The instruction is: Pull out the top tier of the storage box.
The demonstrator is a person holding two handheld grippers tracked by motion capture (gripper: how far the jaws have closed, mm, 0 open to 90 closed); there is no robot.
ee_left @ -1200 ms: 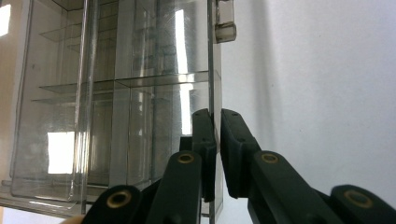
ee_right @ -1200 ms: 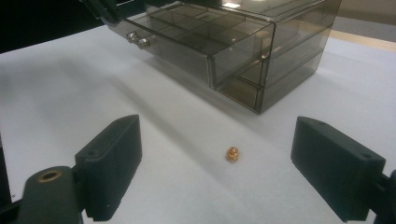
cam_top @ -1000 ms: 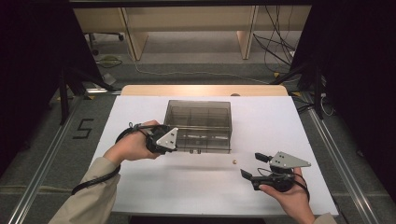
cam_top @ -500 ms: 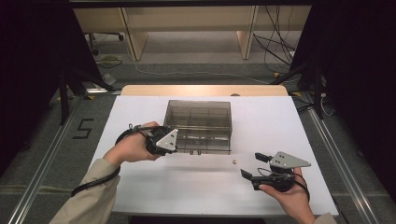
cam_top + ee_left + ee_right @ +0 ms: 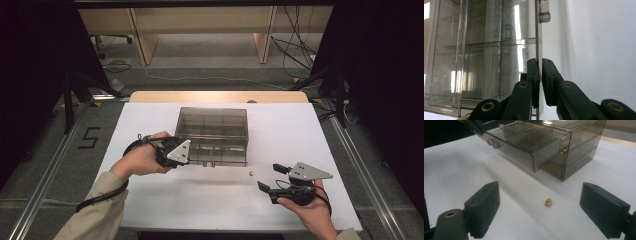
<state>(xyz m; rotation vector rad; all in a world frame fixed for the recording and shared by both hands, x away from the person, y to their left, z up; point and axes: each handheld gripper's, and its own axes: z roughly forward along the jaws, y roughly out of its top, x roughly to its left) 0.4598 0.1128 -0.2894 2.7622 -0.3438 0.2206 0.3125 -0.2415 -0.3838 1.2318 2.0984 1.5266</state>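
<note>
- White desk (image 5: 150, 120) under me, smoky drawer box (image 5: 212, 120) at twelve o'clock.
- My left gripper (image 5: 540, 75): fingers pinching the drawer's clear front panel (image 5: 537, 37).
- My right gripper (image 5: 539, 212): fingers wide, brass nut (image 5: 548, 202) just ahead.

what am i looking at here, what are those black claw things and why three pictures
A person sits at a white table and holds a hand tool with two black jaws in each hand. One picture looks down from above the table. The other two come from small cameras riding on each tool, looking along its jaws.

On the table stands a smoky clear plastic box with small compartments; one drawer is pulled partway out. A tiny brass nut lies loose in front of it.

The left gripper is shut on the box's thin clear front wall. The right gripper is open and holds nothing; the nut lies on the table ahead of its jaws.
</note>
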